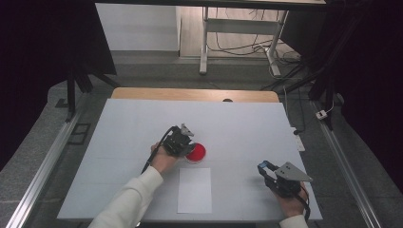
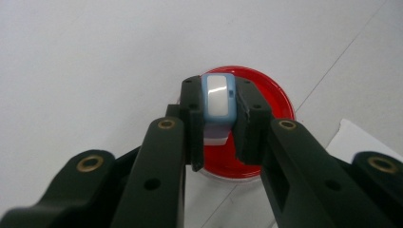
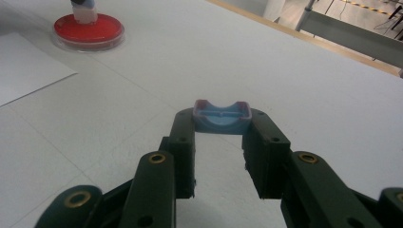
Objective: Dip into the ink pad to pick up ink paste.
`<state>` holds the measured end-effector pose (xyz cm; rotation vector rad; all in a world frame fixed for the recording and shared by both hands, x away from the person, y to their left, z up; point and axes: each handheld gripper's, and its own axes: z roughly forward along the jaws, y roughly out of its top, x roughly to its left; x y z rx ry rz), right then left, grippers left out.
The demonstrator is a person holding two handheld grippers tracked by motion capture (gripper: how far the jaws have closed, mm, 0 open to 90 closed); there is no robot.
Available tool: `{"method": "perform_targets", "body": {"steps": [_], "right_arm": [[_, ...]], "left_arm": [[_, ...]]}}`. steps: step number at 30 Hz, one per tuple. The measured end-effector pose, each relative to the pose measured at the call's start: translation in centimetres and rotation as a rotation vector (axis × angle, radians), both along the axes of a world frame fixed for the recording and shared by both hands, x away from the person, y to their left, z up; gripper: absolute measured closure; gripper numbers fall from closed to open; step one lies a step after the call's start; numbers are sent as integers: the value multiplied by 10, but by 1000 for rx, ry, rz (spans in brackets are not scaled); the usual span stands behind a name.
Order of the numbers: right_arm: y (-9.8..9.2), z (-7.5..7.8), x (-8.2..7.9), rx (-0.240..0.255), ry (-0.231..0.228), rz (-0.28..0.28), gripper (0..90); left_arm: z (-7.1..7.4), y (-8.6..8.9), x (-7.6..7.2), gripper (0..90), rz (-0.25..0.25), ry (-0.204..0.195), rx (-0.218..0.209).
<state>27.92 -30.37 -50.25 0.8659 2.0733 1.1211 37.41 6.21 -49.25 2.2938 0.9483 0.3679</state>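
The dish (image 1: pixel 196 152) lies on the table (image 1: pixel 133 128), just behind the paper sheet (image 1: pixel 195 190).

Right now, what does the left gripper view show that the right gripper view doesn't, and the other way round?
The left gripper view looks straight down its own tongs, shut on a small blue and white stamp held over the red ink pad.

The right gripper view shows its own tongs shut on a blue cap, with its hollow side facing the camera, plus the table's wooden far edge.

Both show the red ink pad, the white sheet of paper and the white tabletop.
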Motion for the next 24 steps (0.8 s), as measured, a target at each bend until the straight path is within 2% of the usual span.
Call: {"method": "perform_targets", "body": {"steps": [15,19,24], "right_arm": [[-1,0,0,6,-1,4,654],[-1,0,0,10,-5,4,653],[-1,0,0,4,-3,2,653]], "left_arm": [[0,0,-1,757,5,-4,2],[2,2,-1,756,14,-4,-25],[4,3,-3,755,10,-16,-38]]}}
